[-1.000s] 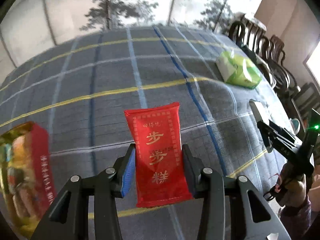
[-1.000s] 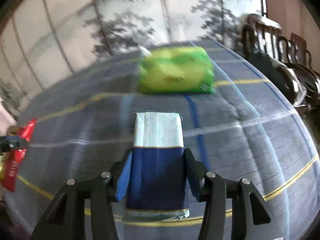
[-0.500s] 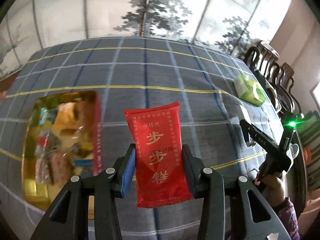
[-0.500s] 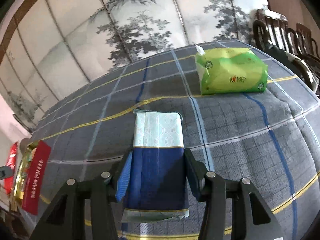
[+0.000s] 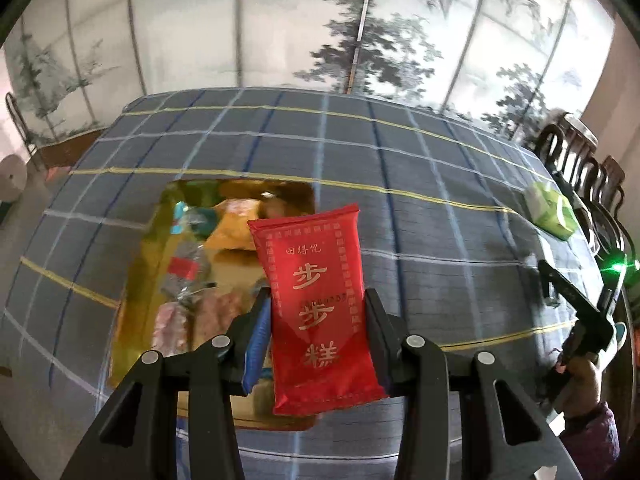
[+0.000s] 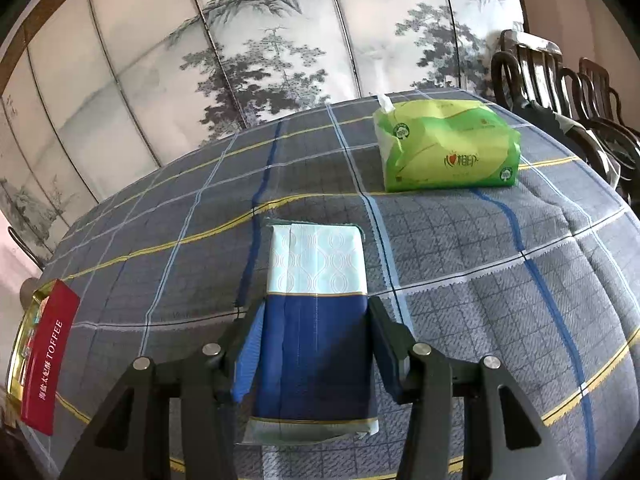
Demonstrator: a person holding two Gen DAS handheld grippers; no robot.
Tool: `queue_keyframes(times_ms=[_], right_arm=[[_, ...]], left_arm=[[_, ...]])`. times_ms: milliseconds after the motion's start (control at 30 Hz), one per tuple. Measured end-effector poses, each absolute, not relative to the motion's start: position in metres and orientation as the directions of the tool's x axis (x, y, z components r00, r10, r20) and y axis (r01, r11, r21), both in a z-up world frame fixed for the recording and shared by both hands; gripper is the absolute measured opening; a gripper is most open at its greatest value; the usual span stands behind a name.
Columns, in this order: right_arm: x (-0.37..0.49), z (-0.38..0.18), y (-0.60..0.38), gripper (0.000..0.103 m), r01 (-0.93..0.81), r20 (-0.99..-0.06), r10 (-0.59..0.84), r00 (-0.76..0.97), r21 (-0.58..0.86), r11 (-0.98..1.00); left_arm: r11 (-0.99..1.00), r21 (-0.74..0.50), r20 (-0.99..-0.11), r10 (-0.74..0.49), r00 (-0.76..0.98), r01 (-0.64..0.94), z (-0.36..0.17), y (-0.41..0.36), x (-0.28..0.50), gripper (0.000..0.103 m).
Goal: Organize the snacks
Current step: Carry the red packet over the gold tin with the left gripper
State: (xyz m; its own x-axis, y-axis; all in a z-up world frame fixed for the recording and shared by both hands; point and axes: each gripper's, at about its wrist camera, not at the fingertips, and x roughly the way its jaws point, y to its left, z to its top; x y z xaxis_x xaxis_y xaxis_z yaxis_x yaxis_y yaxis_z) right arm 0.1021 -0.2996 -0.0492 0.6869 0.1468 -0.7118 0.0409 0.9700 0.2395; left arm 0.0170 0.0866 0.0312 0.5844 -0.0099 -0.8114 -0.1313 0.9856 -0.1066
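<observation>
Two packets are held at once: the left gripper [image 5: 316, 332] clamps a red snack packet [image 5: 316, 312] above the open gold box [image 5: 160, 264], ready to lower and release; the right gripper [image 6: 312, 352] clasps a blue packet [image 6: 316, 320] far right of it

Plaid-clothed table [image 6: 460, 264] bearing open snack box [image 5: 138, 280], green tissue pack [image 6: 446, 148]
</observation>
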Motion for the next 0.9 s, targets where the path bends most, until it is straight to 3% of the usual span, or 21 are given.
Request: queue_keyframes(times_ms=[900], right_arm=[[0.105, -0.056, -0.298, 0.050, 0.046, -0.733, 0.127, 0.668, 0.211, 0.976]], left_arm=[[0.970, -0.064, -0.836, 0.077, 0.543, -0.236, -0.002, 0.138, 0.006, 0.040]])
